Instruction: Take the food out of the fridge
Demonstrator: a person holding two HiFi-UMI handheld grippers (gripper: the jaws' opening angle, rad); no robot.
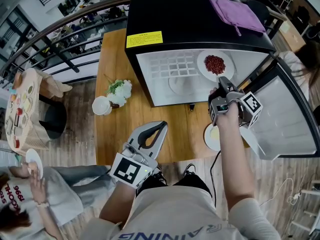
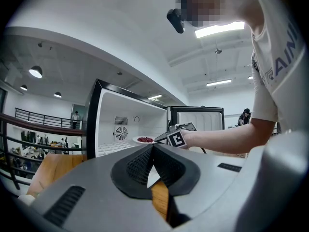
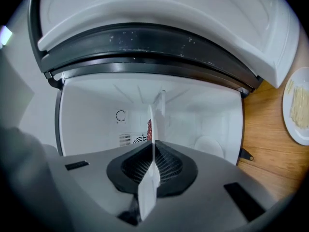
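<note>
The fridge (image 1: 170, 14) stands open on the worktop (image 1: 130, 129), with the plate of red food (image 1: 204, 66) inside, at its right. The right hand-held gripper (image 1: 221, 82) is clamped on only 1 spot of the plate's near rim, so pulling could tip it and spill the food. The left hand-held gripper (image 1: 159, 129) is closed and empty.

wooden table (image 1: 150, 121) on plank floor (image 1: 75, 111), curved railing (image 1: 50, 35) behind, white ceiling (image 2: 120, 28), strip lights (image 2: 219, 29) on.
</note>
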